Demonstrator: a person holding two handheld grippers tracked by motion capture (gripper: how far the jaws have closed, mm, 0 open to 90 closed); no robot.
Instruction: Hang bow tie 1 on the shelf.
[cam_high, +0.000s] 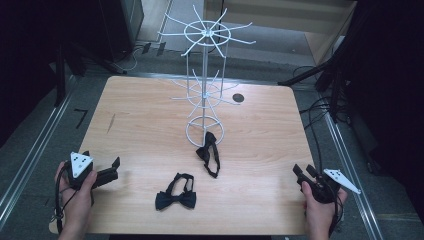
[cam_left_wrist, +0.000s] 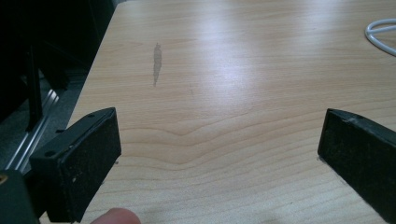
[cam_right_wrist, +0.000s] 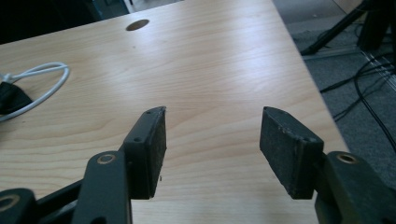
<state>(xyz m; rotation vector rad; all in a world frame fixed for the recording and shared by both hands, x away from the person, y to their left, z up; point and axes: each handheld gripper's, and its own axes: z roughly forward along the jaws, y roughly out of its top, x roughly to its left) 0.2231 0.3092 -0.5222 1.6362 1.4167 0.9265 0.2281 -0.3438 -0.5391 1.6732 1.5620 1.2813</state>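
Table (cam_high: 140, 115) of pale wood, seen from above. At left edge, left claw (cam_high: 102, 169) held in a hand (cam_high: 77, 197), jaws spread wide over bare wood, empty. Near front middle, black bow tie (cam_high: 176, 192) lying flat with strap looped behind. Just right of it and farther back, second black bow tie (cam_high: 208, 153) lying against base ring of white wire display stand (cam_high: 205, 75), upright at middle. At right edge, right claw (cam_high: 303, 172) held in other hand (cam_high: 319, 207), jaws parted, empty.
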